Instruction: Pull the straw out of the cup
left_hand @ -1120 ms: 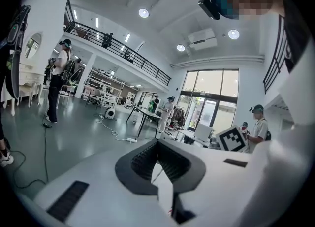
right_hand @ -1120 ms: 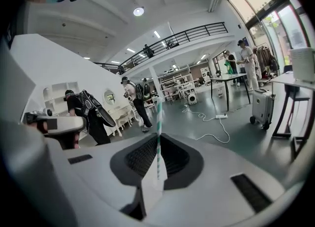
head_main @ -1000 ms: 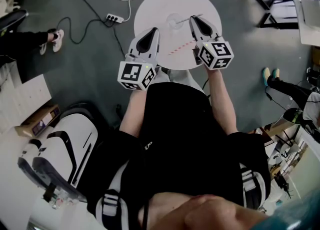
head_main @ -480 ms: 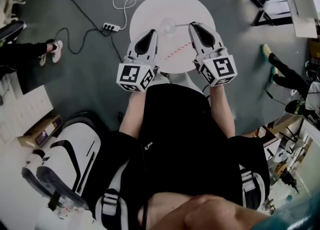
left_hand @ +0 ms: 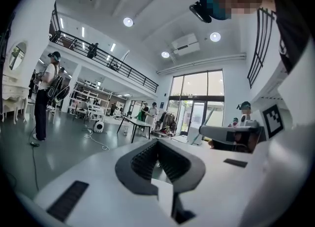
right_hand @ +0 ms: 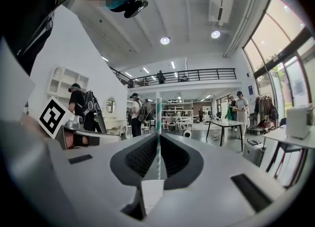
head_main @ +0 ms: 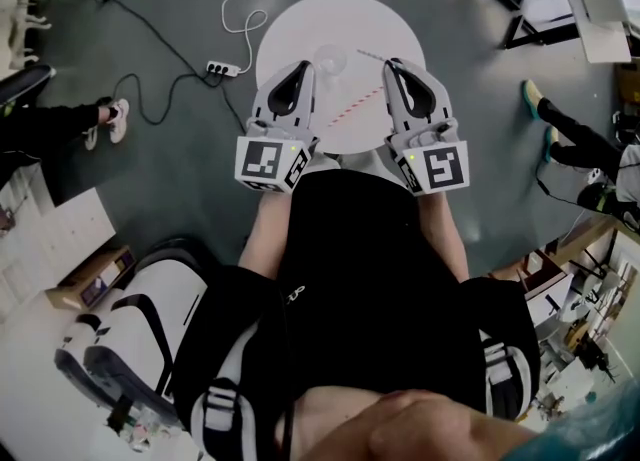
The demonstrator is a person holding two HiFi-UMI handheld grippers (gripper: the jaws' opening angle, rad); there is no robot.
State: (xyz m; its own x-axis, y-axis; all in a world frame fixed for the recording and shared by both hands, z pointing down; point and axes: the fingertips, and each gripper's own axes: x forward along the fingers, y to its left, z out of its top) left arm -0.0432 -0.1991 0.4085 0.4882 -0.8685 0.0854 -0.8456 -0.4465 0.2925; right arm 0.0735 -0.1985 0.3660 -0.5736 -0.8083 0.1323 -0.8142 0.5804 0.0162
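Note:
A clear cup (head_main: 330, 57) stands on the round white table (head_main: 300, 19) in the head view. My right gripper (head_main: 392, 64) is shut on a thin teal-striped straw (head_main: 372, 53), whose free end points left and ends just right of the cup. In the right gripper view that straw (right_hand: 158, 117) stands upright, pinched between the pads of my right gripper (right_hand: 158, 142). My left gripper (head_main: 300, 67) hovers left of the cup with its pads together and nothing between them, as the left gripper view (left_hand: 157, 145) also shows. A red-striped straw (head_main: 352, 109) lies on the table between the grippers.
A power strip (head_main: 222, 69) with cables lies on the floor left of the table. A person's shoe (head_main: 117, 112) is at far left and another person's legs (head_main: 560, 124) at right. A white and black bag (head_main: 140, 319) sits at lower left.
Both grippers have risen, the right one more. The teal straw's end, which reached the cup a second ago, now sits clear of it to the right.

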